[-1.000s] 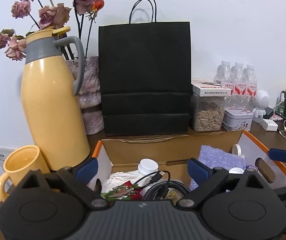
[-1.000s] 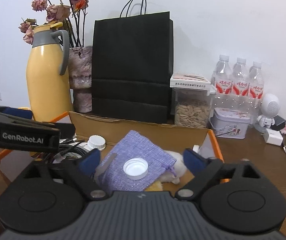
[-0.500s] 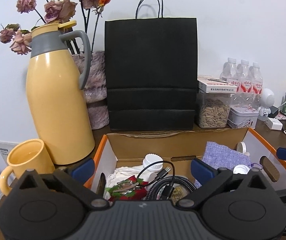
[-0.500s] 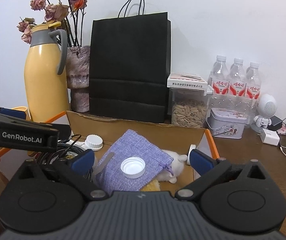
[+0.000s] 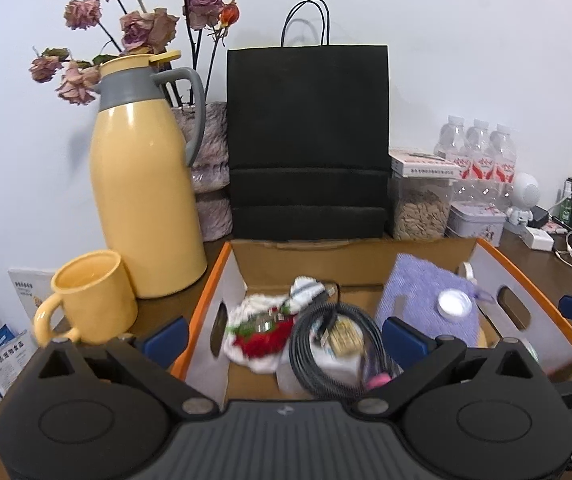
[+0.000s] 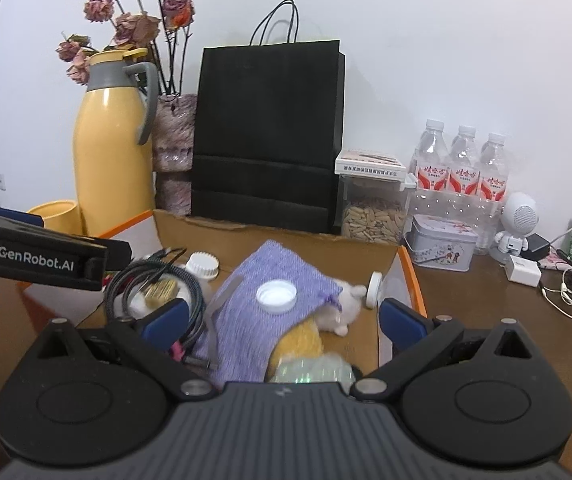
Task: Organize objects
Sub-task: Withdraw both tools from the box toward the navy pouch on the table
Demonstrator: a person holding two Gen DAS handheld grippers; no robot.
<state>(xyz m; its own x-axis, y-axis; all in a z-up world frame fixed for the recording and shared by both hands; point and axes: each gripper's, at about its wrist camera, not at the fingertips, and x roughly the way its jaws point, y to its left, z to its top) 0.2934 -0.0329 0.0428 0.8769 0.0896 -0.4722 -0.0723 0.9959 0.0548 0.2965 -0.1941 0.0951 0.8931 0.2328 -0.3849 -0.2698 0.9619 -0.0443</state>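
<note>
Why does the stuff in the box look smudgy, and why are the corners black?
Left wrist view: the red-and-white bundle and coiled black cable are smeared by motion blur. Right wrist view: the purple pouch stays sharper. Both views: the fisheye lens bends edges and darkens corners.

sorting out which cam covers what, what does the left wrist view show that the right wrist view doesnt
Only the left wrist view shows the whole yellow mug, the red and white cloth bundle in the cardboard box, and leaflets at the table's edge. Only the right wrist view shows the white plush toy and a yellow item under the purple pouch. Both show the thermos, black bag, coiled cable and white cap.
</note>
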